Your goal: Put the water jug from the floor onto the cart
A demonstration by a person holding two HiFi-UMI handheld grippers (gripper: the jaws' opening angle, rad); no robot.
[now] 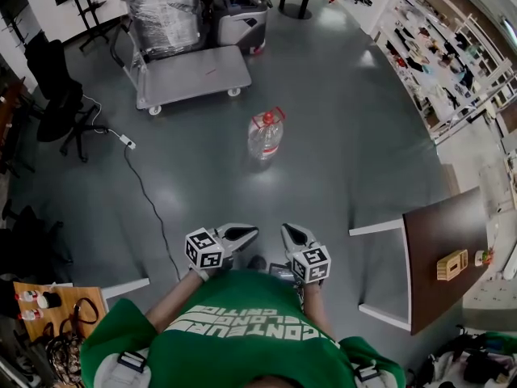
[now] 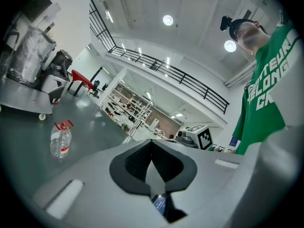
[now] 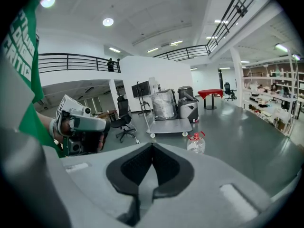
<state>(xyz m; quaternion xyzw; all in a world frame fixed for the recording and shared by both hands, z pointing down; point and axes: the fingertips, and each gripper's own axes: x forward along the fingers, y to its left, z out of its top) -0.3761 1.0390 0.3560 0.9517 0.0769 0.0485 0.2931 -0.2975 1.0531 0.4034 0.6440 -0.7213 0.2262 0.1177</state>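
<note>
A clear water jug (image 1: 265, 134) with a red cap and red handle stands upright on the grey floor, in front of the flat grey cart (image 1: 192, 75). The jug (image 2: 61, 139) appears small at the left in the left gripper view, and the jug (image 3: 195, 143) sits beyond the jaws in the right gripper view, with the cart (image 3: 170, 125) behind it. My left gripper (image 1: 249, 234) and right gripper (image 1: 287, 233) are held close to my body, well short of the jug, both shut and empty.
A plastic-wrapped load (image 1: 166, 10) sits on the cart's far end, a grey machine (image 1: 240, 14) beside it. A black office chair (image 1: 58, 95) and a power cable (image 1: 141, 188) lie at left. A brown table (image 1: 444, 253) stands at right, shelving (image 1: 440, 63) beyond.
</note>
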